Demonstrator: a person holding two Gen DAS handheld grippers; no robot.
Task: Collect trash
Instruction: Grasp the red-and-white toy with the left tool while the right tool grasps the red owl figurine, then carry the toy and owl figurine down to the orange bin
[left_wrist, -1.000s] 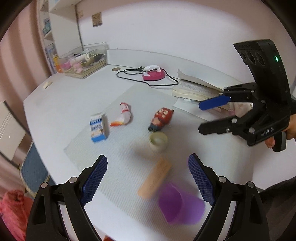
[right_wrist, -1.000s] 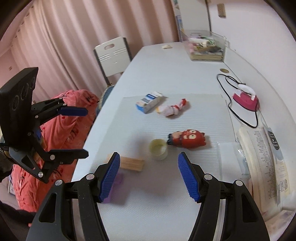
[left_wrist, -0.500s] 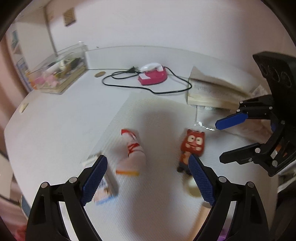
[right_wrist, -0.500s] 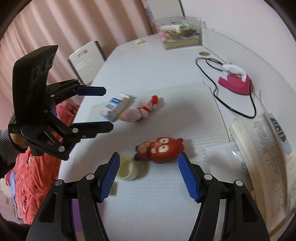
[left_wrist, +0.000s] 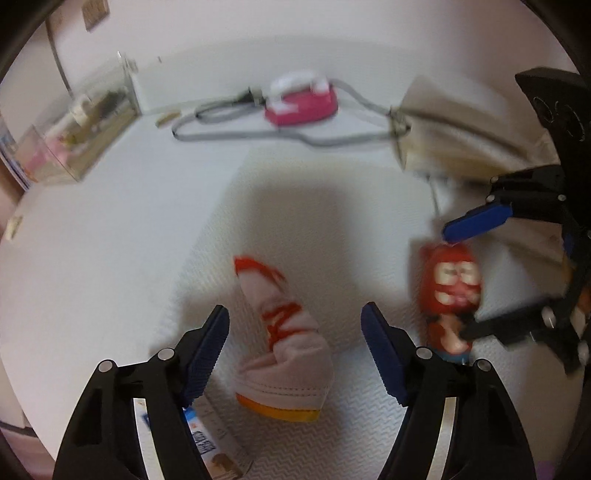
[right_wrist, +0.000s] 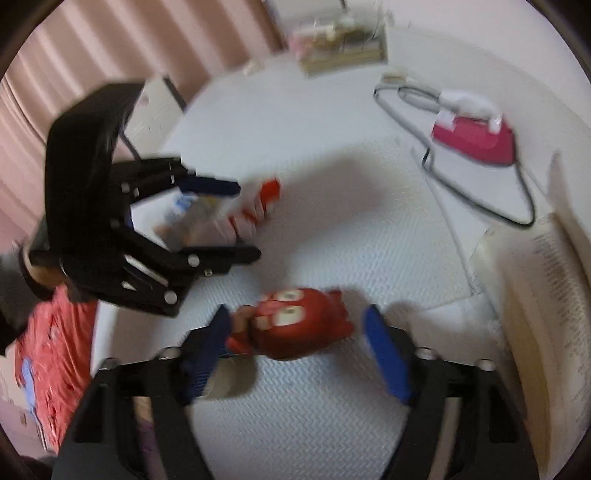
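Though blurred, carton (left_wrist: 207, 439) half behind left tongs (left_wrist: 295, 354)

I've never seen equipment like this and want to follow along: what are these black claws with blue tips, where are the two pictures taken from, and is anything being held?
They are two hand-held grippers, each with a camera looking along its fingers. The left view shows the left gripper open around a crumpled white-and-red wrapper. The right view shows the right gripper open around a red cartoon figure. Both objects lie on a white mat. Nothing is held. A pink iron sits farther back.
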